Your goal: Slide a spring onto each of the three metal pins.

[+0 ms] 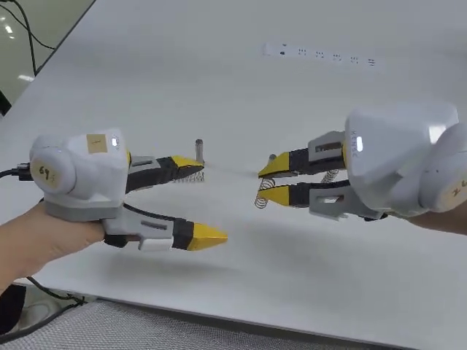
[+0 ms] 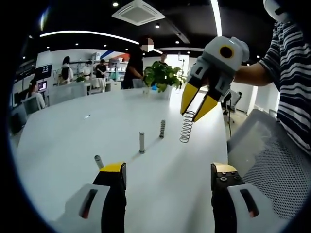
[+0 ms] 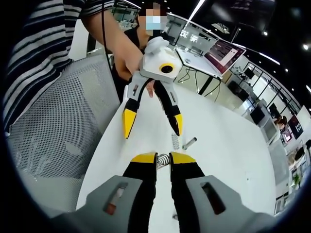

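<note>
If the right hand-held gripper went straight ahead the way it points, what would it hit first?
Probably the spring-covered pin just past its held spring, slightly off its line; depth is unclear. Otherwise, the left hand-held gripper beyond.

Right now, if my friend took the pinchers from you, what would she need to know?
Left gripper: open, holding nothing.
Right gripper: shut on a spring.
Pins: three on the white table. The far pin seems to wear a spring already. The middle pin and near pin look bare.
Left to do: slide the held spring onto a bare pin, then one more spring for the last pin.
</note>
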